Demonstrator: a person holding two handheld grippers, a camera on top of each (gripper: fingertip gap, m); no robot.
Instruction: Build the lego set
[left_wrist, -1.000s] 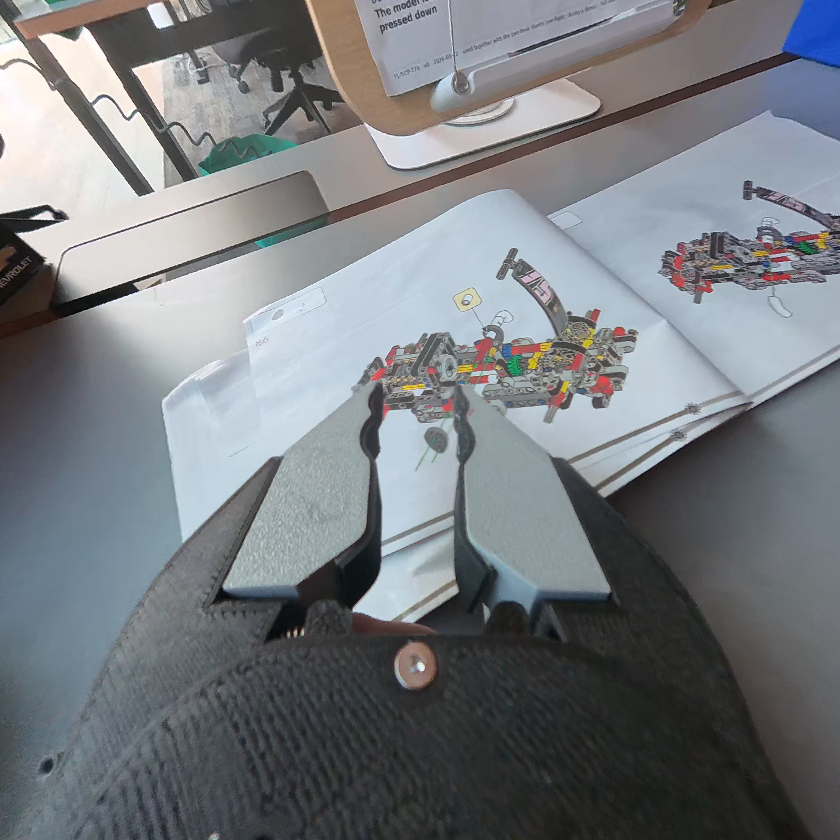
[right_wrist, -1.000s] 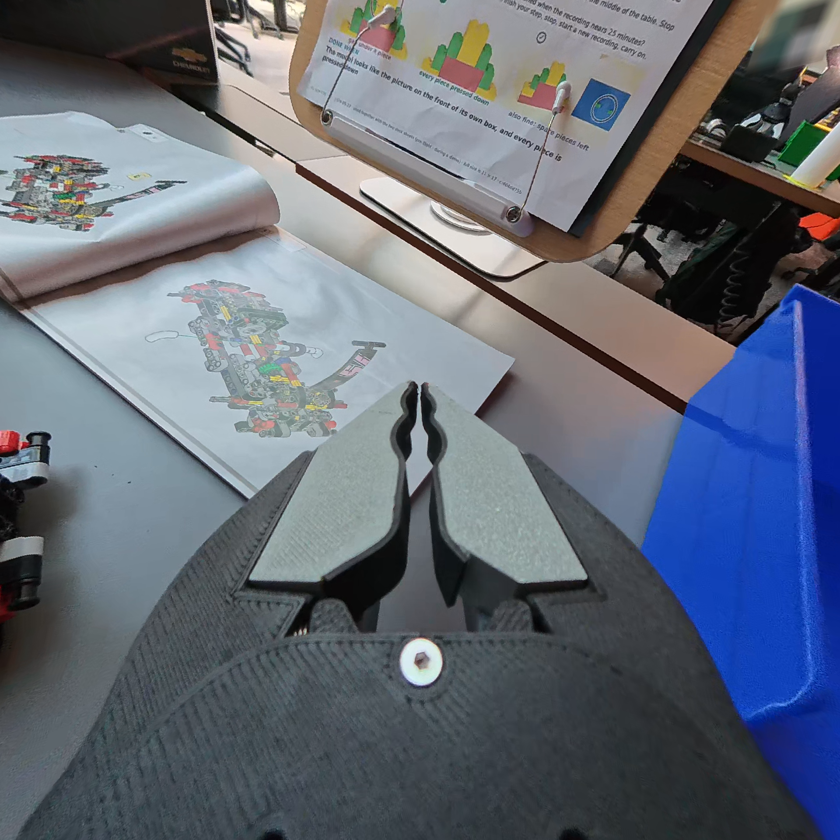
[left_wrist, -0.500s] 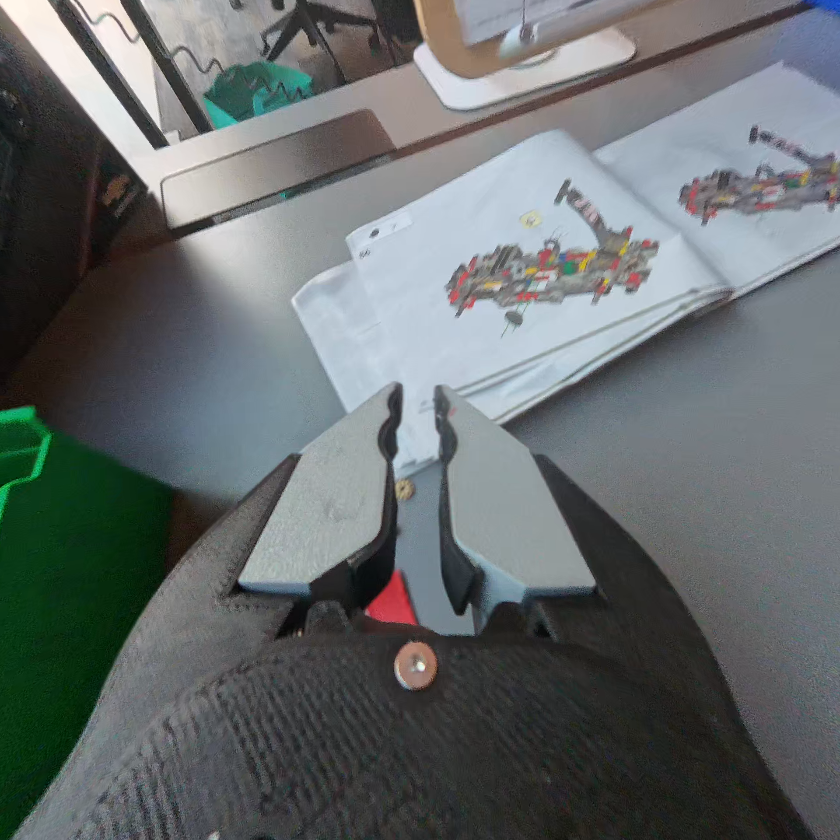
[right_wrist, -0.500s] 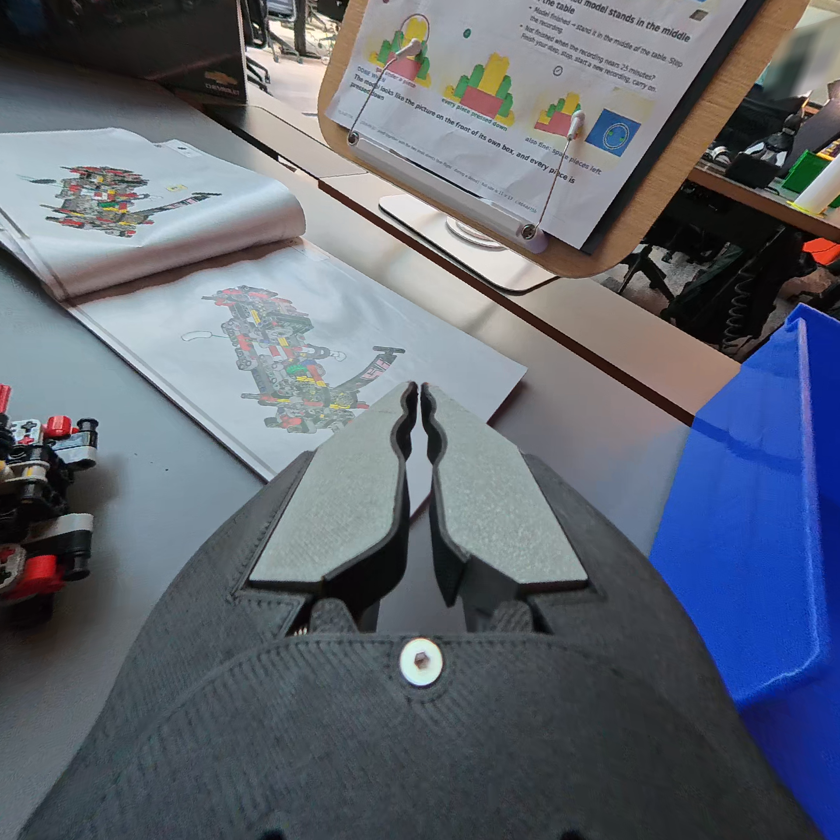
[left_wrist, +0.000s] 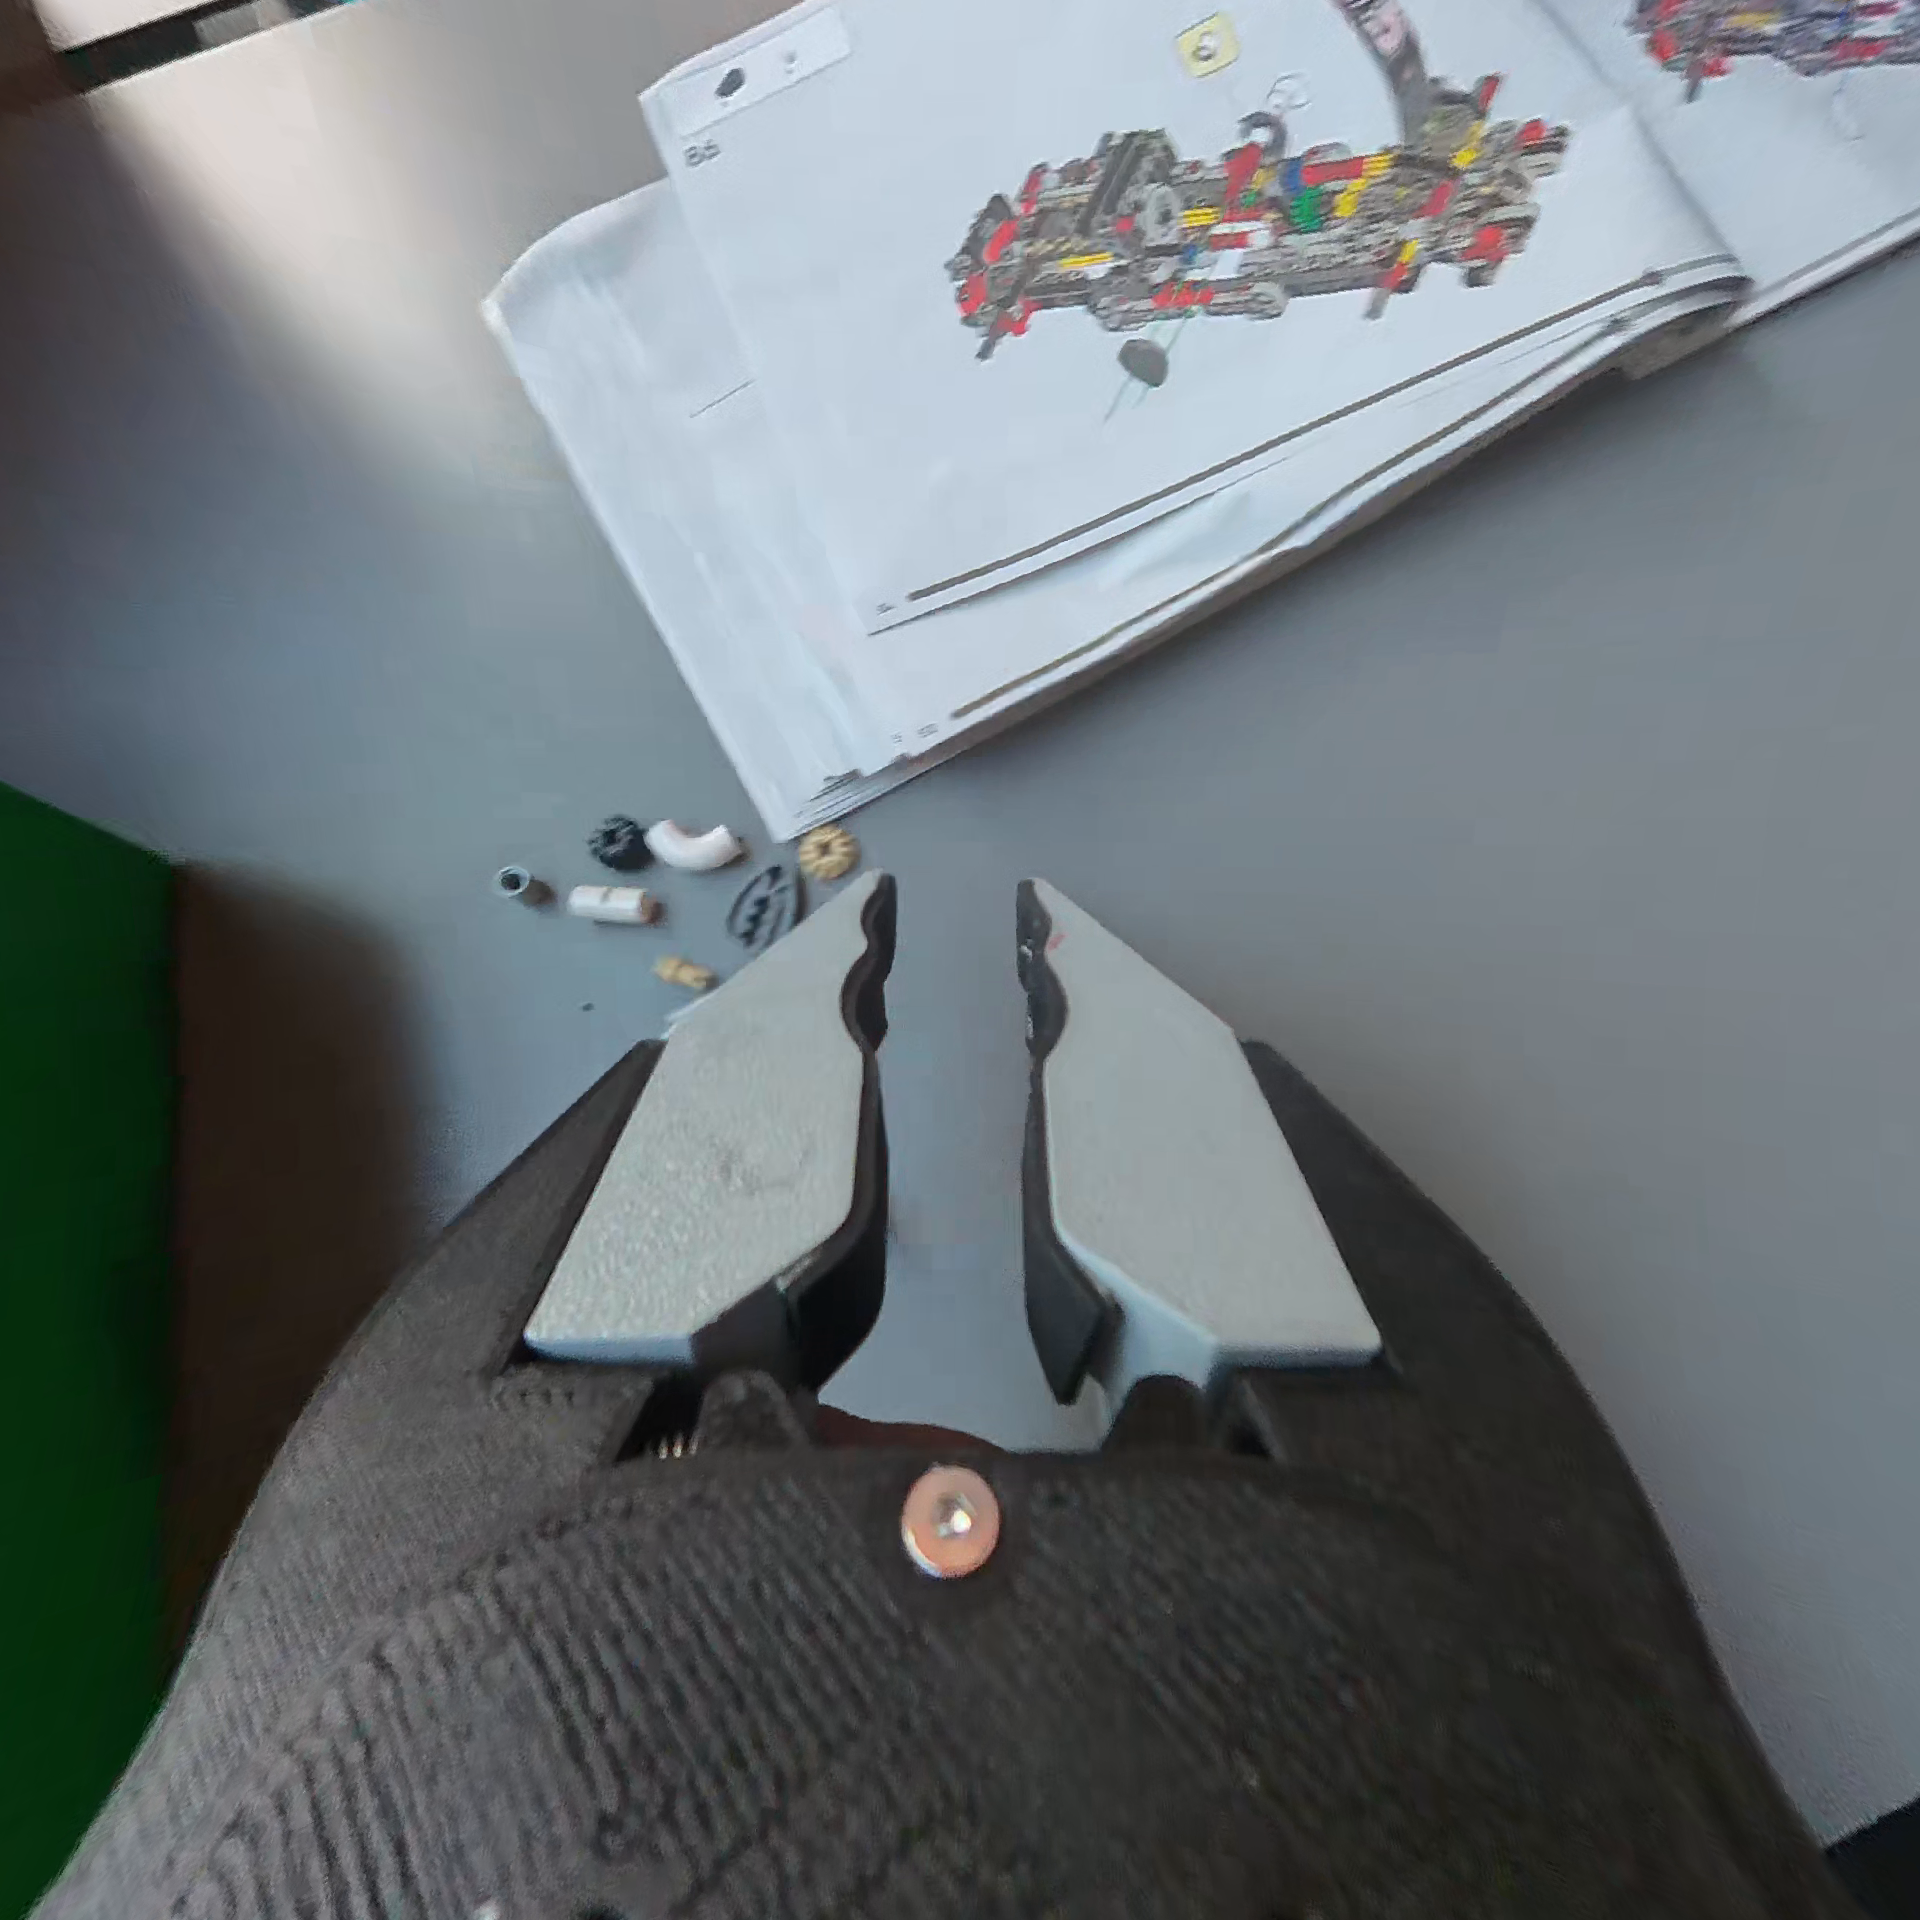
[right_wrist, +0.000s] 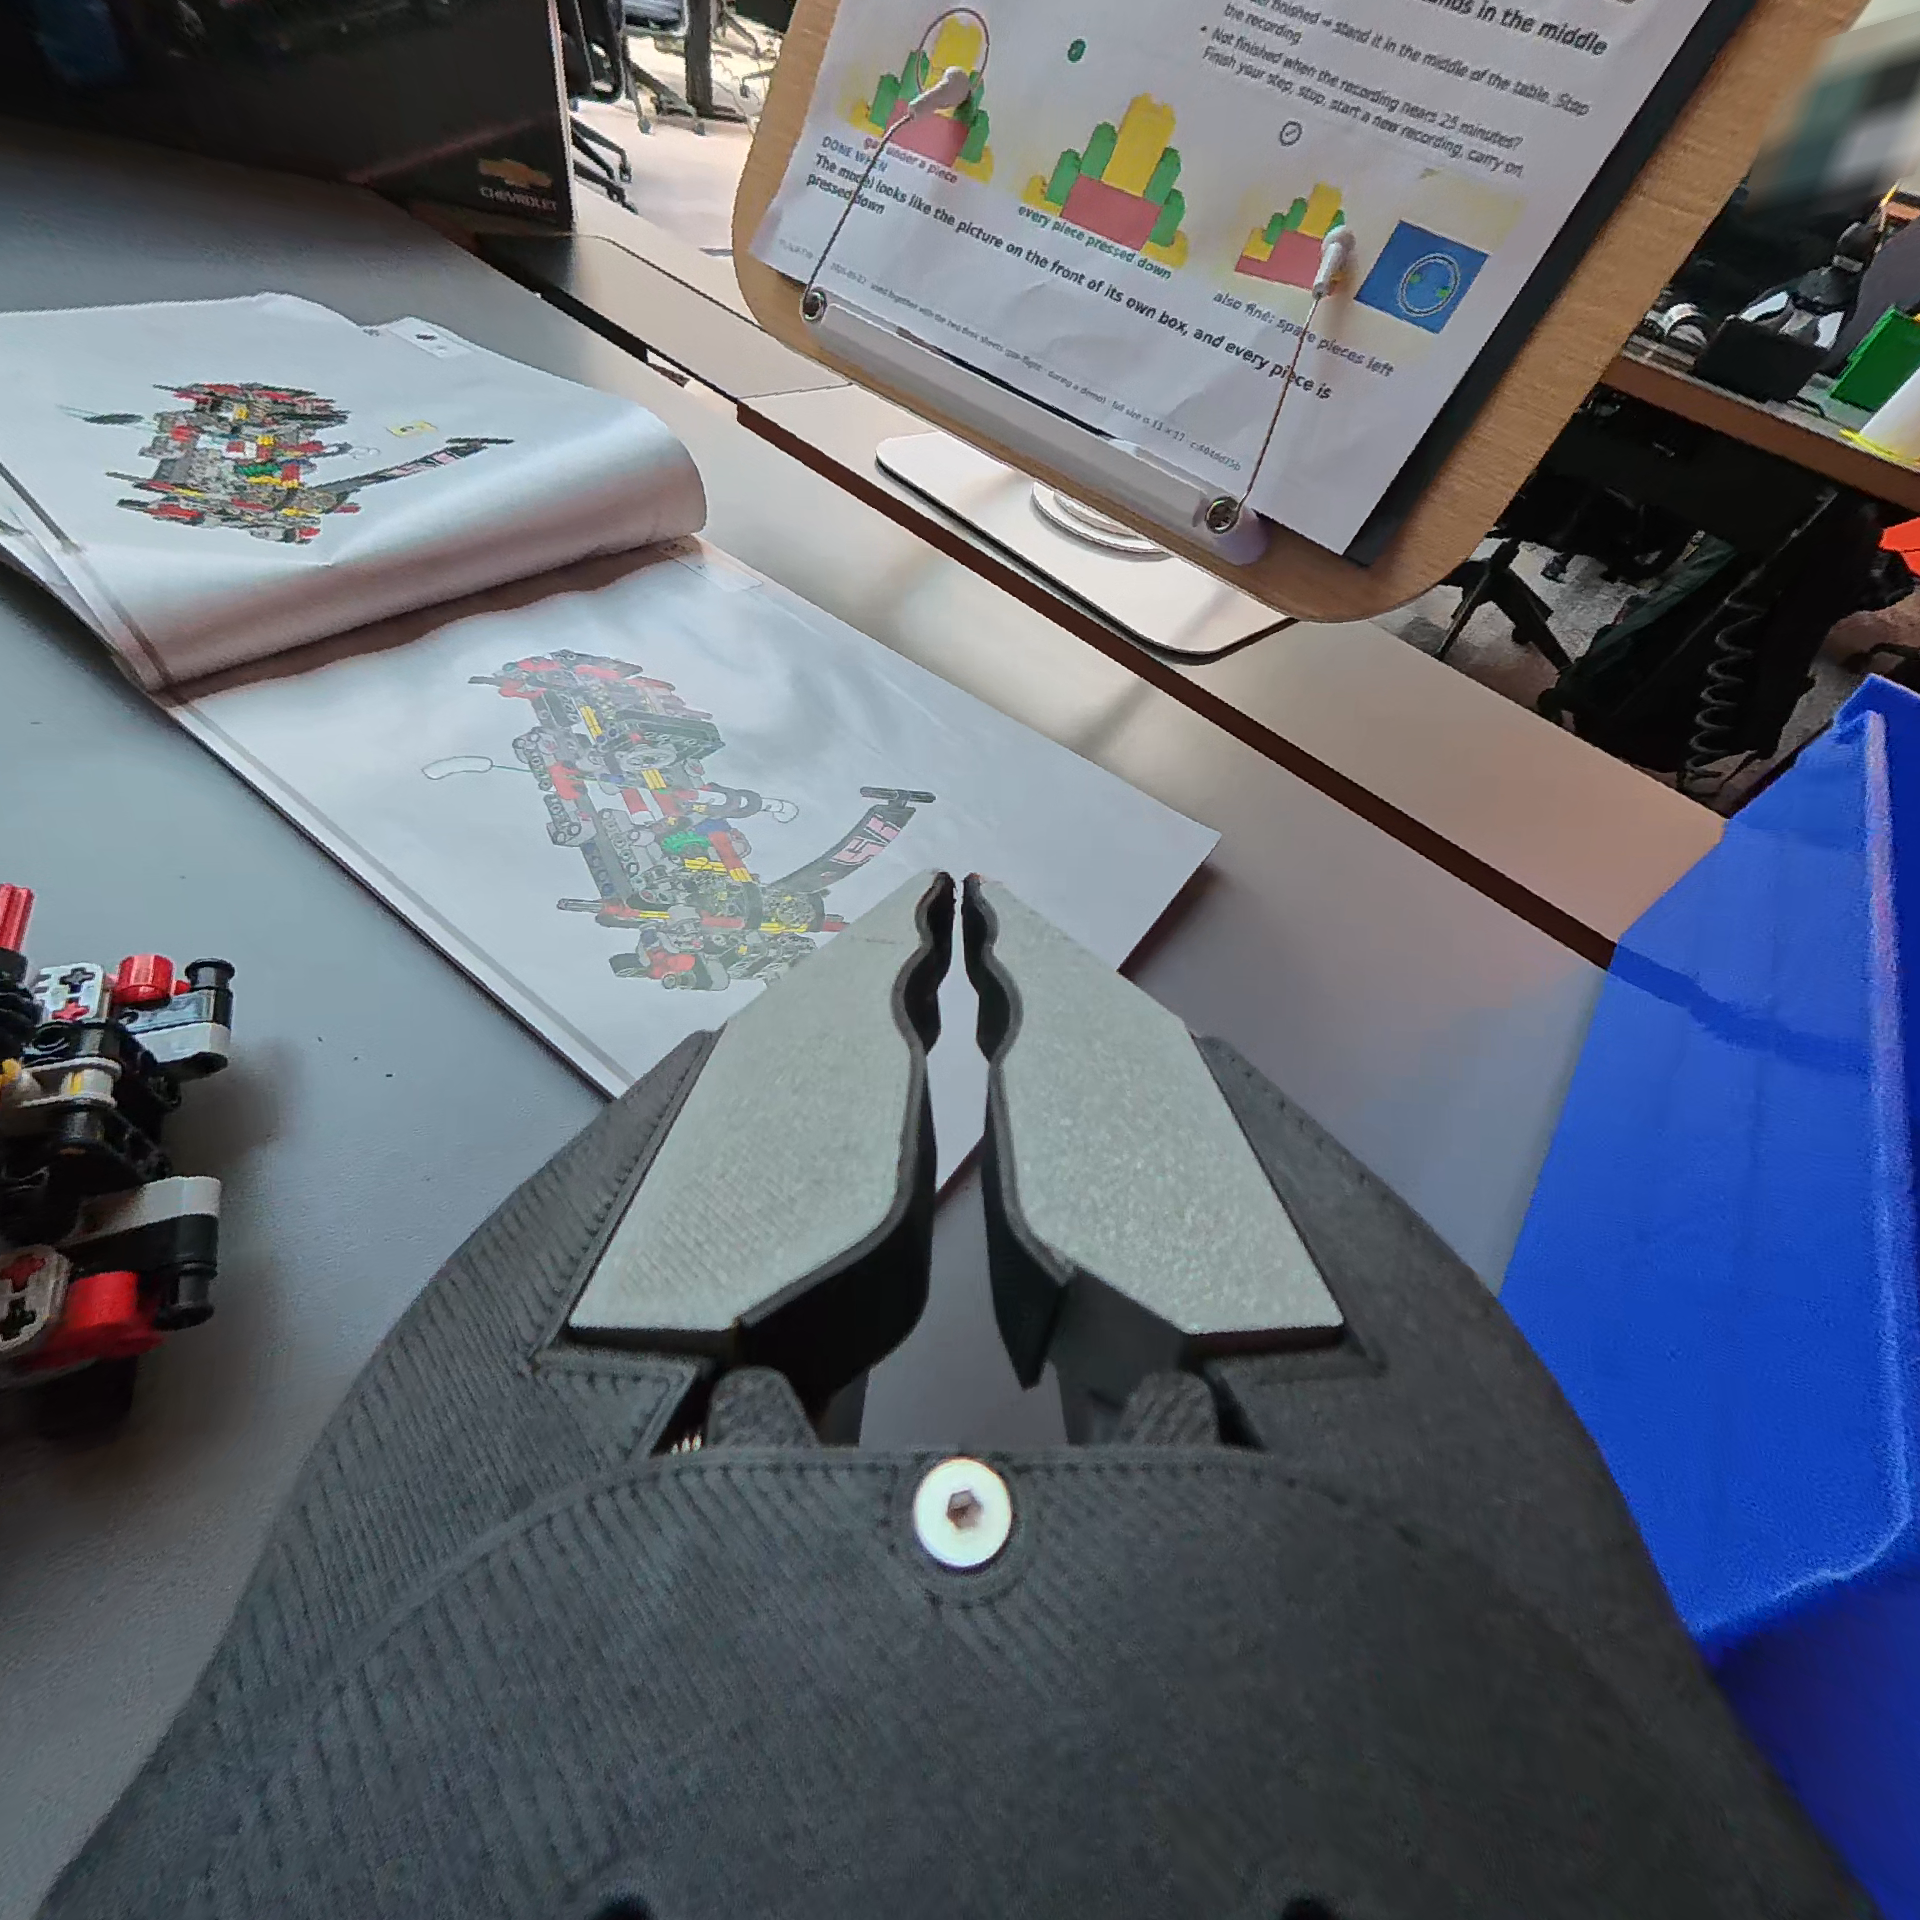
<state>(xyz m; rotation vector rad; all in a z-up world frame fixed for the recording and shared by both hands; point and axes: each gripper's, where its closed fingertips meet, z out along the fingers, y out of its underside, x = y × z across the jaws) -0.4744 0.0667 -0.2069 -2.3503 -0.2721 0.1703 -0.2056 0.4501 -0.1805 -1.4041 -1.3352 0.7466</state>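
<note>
One open instruction booklet (left_wrist: 1091, 436) lies flat at the worktop's (left_wrist: 1507, 883) far edge, readable. Seven small loose parts (left_wrist: 665, 894) cluster off its near corner, within reach of the left gripper (left_wrist: 951, 904), narrowly parted and empty. The right gripper (right_wrist: 956, 883), closed on nothing, hovers beside one blue bin (right_wrist: 1766, 1195).

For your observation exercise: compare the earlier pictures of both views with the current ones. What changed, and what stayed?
The left gripper pulled back from over the booklet toward the near table edge; small loose parts and a green bin came into view. Its jaws stand apart, empty. The right gripper stayed shut, barely shifting.
</note>
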